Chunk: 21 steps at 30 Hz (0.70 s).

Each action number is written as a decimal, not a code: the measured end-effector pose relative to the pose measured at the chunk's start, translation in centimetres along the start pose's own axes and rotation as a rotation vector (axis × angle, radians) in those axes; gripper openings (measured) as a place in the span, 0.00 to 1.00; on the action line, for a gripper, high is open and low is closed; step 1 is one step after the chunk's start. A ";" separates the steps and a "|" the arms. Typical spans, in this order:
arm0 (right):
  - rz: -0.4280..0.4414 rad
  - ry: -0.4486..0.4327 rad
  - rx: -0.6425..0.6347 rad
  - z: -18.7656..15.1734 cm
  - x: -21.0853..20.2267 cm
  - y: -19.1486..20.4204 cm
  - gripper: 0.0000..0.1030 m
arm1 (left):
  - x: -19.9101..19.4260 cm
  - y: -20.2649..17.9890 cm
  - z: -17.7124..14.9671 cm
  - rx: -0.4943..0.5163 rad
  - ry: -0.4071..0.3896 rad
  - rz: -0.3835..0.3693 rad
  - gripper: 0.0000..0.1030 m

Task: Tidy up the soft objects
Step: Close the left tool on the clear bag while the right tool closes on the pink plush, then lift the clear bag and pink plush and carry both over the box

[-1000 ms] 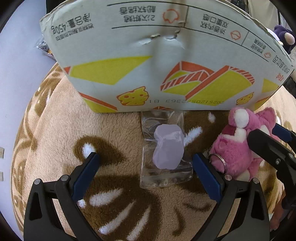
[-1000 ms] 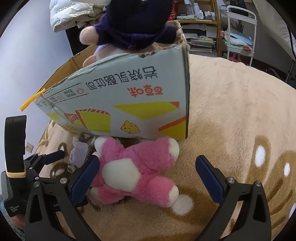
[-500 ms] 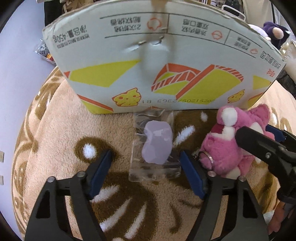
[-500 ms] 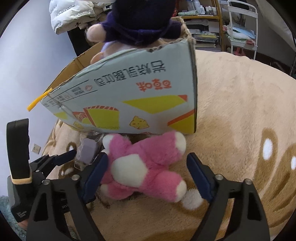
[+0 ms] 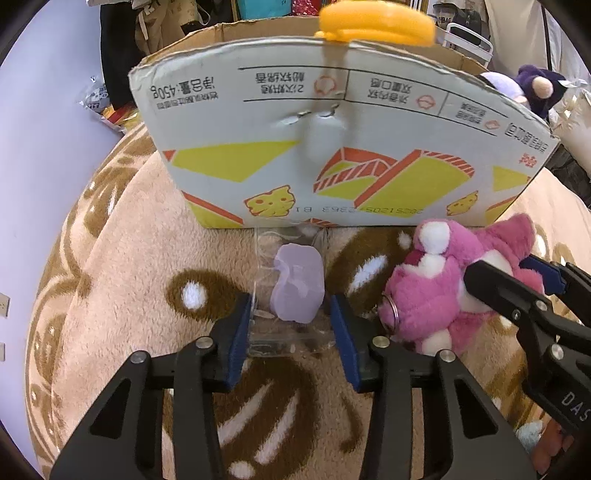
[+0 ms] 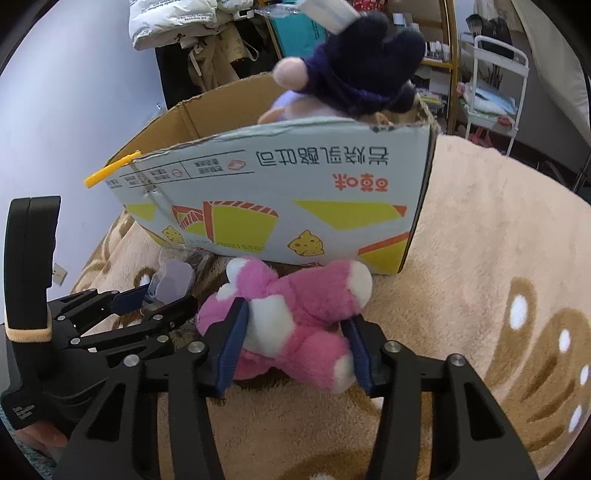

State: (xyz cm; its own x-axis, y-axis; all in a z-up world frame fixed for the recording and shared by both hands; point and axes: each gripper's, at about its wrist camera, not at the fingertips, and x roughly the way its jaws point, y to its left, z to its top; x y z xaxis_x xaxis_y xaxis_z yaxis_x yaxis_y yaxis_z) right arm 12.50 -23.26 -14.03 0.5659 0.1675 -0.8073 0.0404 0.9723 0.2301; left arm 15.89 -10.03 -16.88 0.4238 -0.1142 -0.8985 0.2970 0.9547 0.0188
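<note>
A clear plastic bag with a lilac soft piece (image 5: 297, 288) inside lies on the plush blanket in front of a printed cardboard box (image 5: 332, 147). My left gripper (image 5: 290, 332) is closing, and its blue pads press the bag's two sides. To the right lies a pink and white plush toy (image 5: 432, 291) with a key ring. In the right wrist view my right gripper (image 6: 295, 339) is closing too, with its pads sunk into the pink plush toy (image 6: 295, 295). The left gripper (image 6: 147, 299) shows at the left with the lilac piece (image 6: 175, 280).
The open box (image 6: 295, 206) holds a dark purple plush (image 6: 354, 66) at its right end, and a yellow plastic handle (image 5: 373, 22) sticks up from its near wall. A beige and brown blanket (image 6: 498, 258) covers the surface. Shelves and a white rack stand behind.
Both grippers' jaws have narrowed from wide open onto their things: the left onto the bag, the right onto the pink plush. Both cameras have drawn back, and the box looks smaller.
</note>
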 end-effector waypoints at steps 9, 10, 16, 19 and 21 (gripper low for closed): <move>-0.099 -0.045 -0.053 0.1 -2.3 1.1 0.43 | -1.6 0.6 -1.0 -0.044 0.003 -0.060 0.24; -0.112 -0.051 -0.056 0.1 -2.6 1.0 0.42 | -1.5 0.8 -1.1 -0.050 0.005 -0.067 0.24; -0.130 -0.054 -0.050 0.3 -2.7 0.6 0.40 | -0.6 1.6 -1.0 -0.071 0.017 -0.084 0.27; -0.150 -0.056 -0.095 0.2 -2.6 1.7 0.39 | 0.3 2.6 -0.6 -0.085 0.028 -0.095 0.31; -0.167 -0.060 -0.133 0.2 -2.6 2.5 0.39 | 0.8 2.9 -0.4 -0.095 0.036 -0.104 0.34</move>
State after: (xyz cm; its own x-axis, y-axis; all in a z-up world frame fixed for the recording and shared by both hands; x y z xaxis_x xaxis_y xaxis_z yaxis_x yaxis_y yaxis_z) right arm 11.27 -21.33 -11.25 0.6083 -0.0040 -0.7937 0.0315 0.9993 0.0191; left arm 16.77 -7.25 -17.68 0.3630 -0.2056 -0.9088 0.2550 0.9600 -0.1153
